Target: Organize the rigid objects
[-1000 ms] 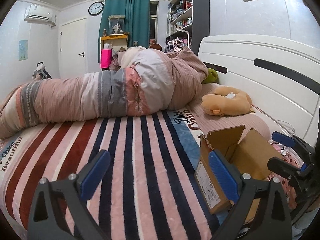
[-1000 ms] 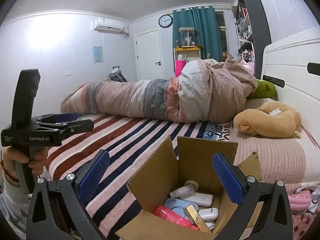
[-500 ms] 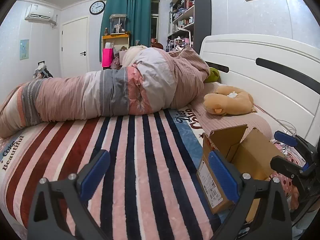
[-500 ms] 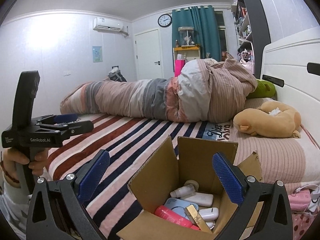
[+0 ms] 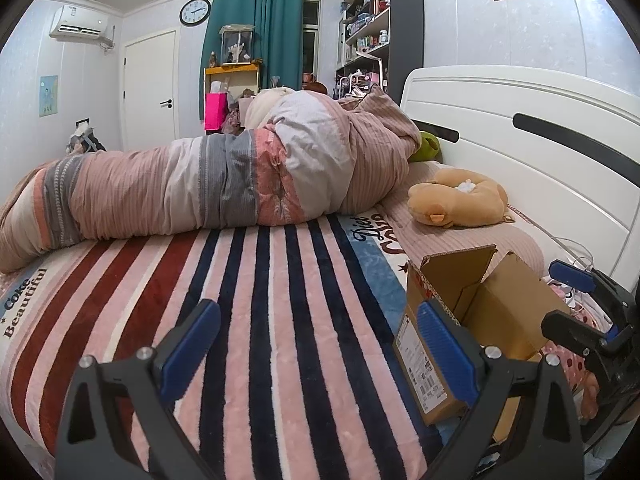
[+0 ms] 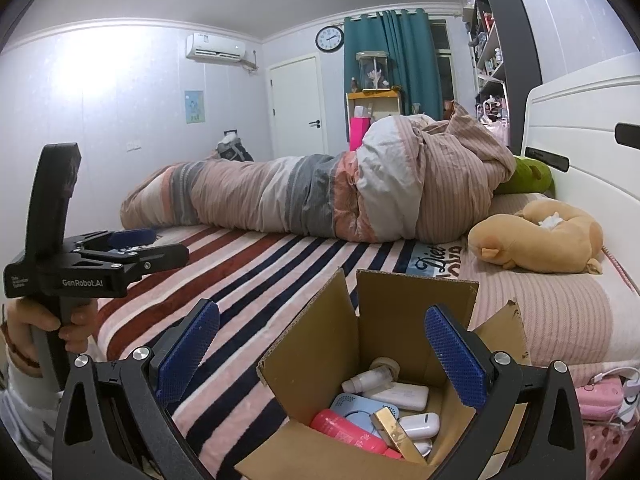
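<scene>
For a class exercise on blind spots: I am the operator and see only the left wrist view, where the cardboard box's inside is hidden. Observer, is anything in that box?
Observer: Yes. The right wrist view shows the cardboard box holding small items, among them a red bottle.
Operator: Anything else?
Observer: A white case and a gold bar-shaped item.
Operator: Is the right gripper holding something?
Observer: No. The right gripper is open, empty, above the box.
</scene>
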Demonstrator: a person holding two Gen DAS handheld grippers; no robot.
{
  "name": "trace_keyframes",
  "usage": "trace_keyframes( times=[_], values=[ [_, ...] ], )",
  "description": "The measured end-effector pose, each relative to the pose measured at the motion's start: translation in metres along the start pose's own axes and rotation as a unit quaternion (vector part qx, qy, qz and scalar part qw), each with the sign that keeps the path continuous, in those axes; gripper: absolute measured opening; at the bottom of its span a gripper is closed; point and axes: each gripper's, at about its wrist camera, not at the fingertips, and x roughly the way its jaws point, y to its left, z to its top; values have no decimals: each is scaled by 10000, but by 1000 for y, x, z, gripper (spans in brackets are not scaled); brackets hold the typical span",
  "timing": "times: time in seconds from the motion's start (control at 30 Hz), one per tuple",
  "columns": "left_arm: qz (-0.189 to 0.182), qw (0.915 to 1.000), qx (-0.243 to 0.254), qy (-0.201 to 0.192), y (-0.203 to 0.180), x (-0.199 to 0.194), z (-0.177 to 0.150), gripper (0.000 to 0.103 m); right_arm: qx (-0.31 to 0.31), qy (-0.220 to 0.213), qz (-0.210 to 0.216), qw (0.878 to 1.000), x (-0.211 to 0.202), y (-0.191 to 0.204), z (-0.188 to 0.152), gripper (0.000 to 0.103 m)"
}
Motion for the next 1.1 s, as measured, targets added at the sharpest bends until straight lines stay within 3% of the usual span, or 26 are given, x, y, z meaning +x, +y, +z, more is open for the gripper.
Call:
trace_keyframes(
  times=[1.1],
  values=[
    [11, 10000, 17, 59, 1, 3, -5, 98, 97, -8, -101, 9999, 0, 2, -4, 103]
  ],
)
